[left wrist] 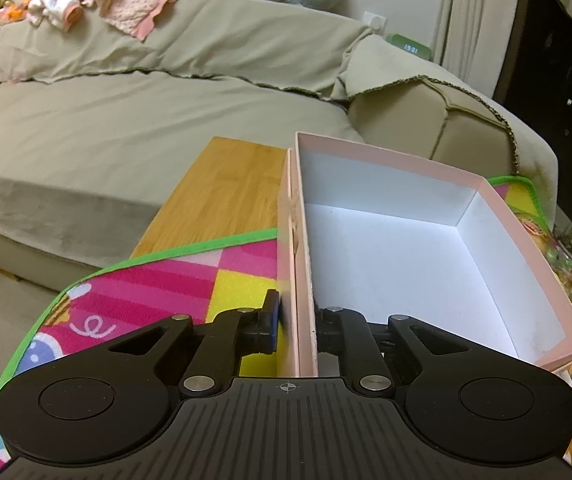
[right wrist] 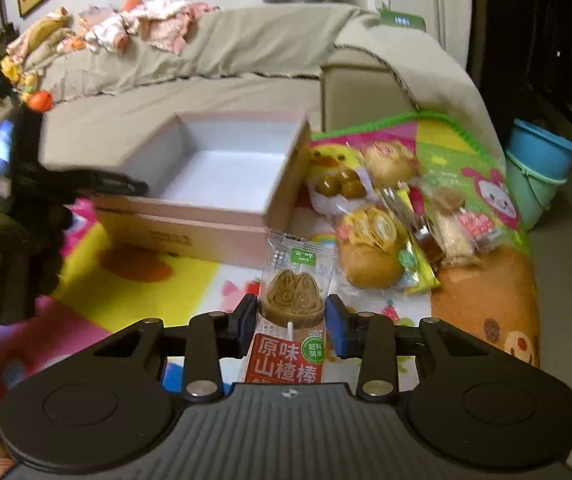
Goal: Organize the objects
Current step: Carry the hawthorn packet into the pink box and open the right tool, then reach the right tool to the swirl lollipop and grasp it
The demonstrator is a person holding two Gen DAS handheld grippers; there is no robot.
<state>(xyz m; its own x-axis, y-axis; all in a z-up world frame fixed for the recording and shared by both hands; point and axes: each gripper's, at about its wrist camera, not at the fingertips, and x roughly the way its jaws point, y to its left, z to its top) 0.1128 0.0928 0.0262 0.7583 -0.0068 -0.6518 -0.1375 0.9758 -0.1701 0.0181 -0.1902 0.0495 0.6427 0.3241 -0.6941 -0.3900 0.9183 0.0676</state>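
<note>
A pink cardboard box (left wrist: pixel 390 156) with a white, bare inside stands open on the colourful play mat (left wrist: pixel 157 280). My left gripper (left wrist: pixel 300 320) is shut on the box's left wall, one finger outside and one inside. In the right wrist view the same box (right wrist: pixel 221 220) sits ahead on the left, with the left gripper (right wrist: pixel 139 189) a dark blur at its near-left wall. My right gripper (right wrist: pixel 290 316) is shut on a clear lollipop packet (right wrist: pixel 292 296) holding a brown moulded candy above a red label. The packet stands upright between the blue pads (right wrist: pixel 336 328).
Several wrapped snacks lie right of the box: a round bun (right wrist: pixel 370 268), a pack of brown balls (right wrist: pixel 340 188), other packets (right wrist: pixel 458 216). A beige sofa (left wrist: pixel 125 128) with clothes on it runs behind. A wooden board (left wrist: pixel 225 192) and blue buckets (right wrist: pixel 538 160) flank the mat.
</note>
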